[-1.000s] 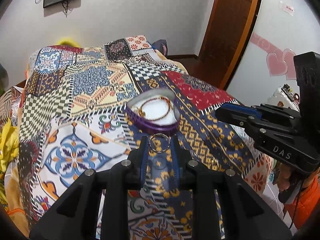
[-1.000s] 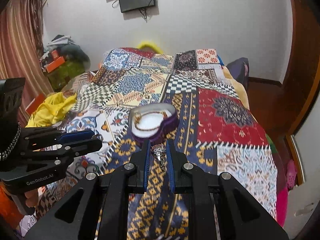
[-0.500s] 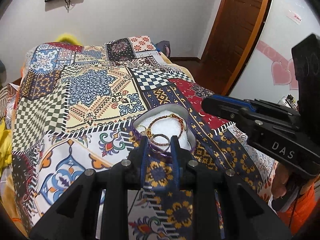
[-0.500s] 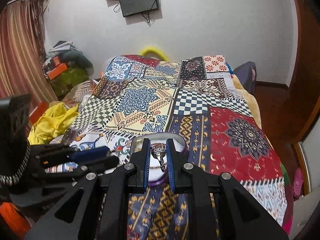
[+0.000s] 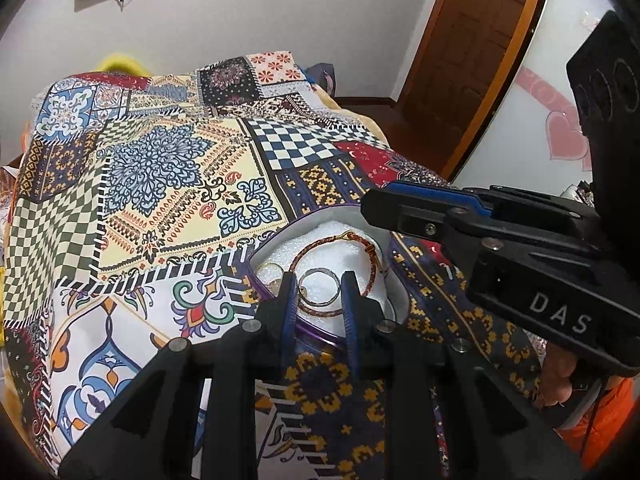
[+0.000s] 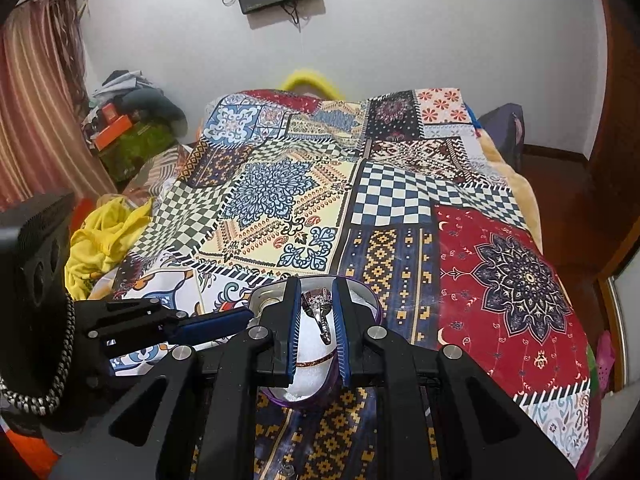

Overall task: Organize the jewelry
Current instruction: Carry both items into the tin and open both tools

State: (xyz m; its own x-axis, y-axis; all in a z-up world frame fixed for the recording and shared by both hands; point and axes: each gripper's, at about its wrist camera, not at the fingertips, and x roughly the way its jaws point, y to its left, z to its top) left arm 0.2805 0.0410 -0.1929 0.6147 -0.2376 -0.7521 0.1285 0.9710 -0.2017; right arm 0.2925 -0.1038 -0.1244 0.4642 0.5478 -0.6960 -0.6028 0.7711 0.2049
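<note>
**Both tongs now over the heart box, each with its piece**

A second ago I had the purple heart-shaped box (image 5: 394, 280) lying well ahead on the patchwork bedspread (image 5: 160, 184), in the middle of both frames; now it sits low in the centre of each view, right under my fingertips; I have carried both pieces forward to it.

My left tongs (image 5: 319, 298) are nearly closed on a thin silver hoop (image 5: 320, 286); the hoop hangs between the blue pads, just above the white foam lining and over the red-and-gold cord bracelet (image 5: 370, 256) already lying in the box; whether it touches the foam I cannot tell.

My right tongs (image 6: 316, 320) are almost fully closed, pinching a silver ring with a stone cluster (image 6: 318, 306); the ring stands tilted between the pads, above the foam at the lower centre of the right view; in the left view these tongs reach in from the right edge across the far rim of the box.

I judge the carrying as finished and the drop-off as next; both pieces are placed to fall inside the rim once I loosen; the risk is the hoop snagging on the bracelet, or the ring rolling off the foam.
</note>
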